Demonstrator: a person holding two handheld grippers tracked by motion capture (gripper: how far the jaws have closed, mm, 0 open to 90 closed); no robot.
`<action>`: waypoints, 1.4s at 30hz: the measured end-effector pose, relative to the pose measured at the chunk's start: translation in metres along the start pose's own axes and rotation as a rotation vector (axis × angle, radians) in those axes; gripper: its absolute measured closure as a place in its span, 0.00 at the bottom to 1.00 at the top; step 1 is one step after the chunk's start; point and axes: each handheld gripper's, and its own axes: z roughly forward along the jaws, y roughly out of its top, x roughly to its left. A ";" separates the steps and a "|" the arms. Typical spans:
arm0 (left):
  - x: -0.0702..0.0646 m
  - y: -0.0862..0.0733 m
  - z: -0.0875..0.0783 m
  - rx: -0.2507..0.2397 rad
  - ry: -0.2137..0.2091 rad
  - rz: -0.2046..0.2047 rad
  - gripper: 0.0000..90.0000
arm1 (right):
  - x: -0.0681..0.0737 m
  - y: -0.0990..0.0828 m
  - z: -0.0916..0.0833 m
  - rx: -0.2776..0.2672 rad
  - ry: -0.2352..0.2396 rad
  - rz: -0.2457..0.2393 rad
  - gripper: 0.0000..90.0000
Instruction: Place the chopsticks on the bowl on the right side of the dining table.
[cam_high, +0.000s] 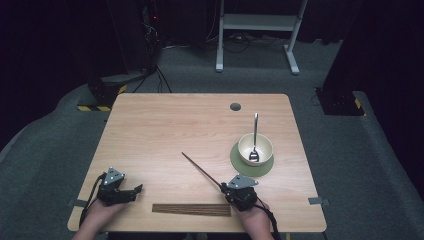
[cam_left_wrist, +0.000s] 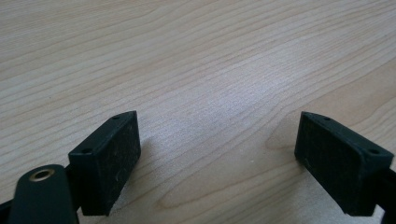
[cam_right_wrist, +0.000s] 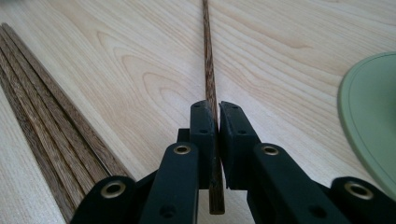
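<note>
My right gripper (cam_high: 223, 188) (cam_right_wrist: 216, 116) is shut on a single dark wooden chopstick (cam_high: 201, 170) (cam_right_wrist: 208, 65), which reaches up and to the left over the table. Several more chopsticks (cam_high: 191, 209) (cam_right_wrist: 44, 135) lie side by side near the front edge, just left of that gripper. At the front left my left gripper (cam_high: 139, 189) (cam_left_wrist: 219, 154) rests low over bare wood with its jaws wide apart and nothing between them. A cream bowl (cam_high: 255, 149) holding a metal spoon (cam_high: 255, 137) stands on a green coaster (cam_high: 237, 157) (cam_right_wrist: 373, 116) to the right.
The wooden table (cam_high: 165, 130) has a round cable hole (cam_high: 235, 106) near its far edge. Beyond it, on grey carpet, stand a white desk frame (cam_high: 257, 30) and dark equipment with cables (cam_high: 145, 40).
</note>
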 end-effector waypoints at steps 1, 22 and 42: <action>0.000 0.000 0.000 0.001 0.001 -0.001 0.16 | -0.001 0.000 -0.001 -0.004 0.005 0.006 0.94; 0.000 -0.001 -0.001 0.002 0.001 -0.002 0.14 | -0.003 0.010 -0.018 -0.086 -0.012 0.000 0.94; 0.001 0.002 0.003 0.017 -0.016 0.010 0.07 | -0.040 0.005 -0.050 -0.164 -0.116 0.109 0.94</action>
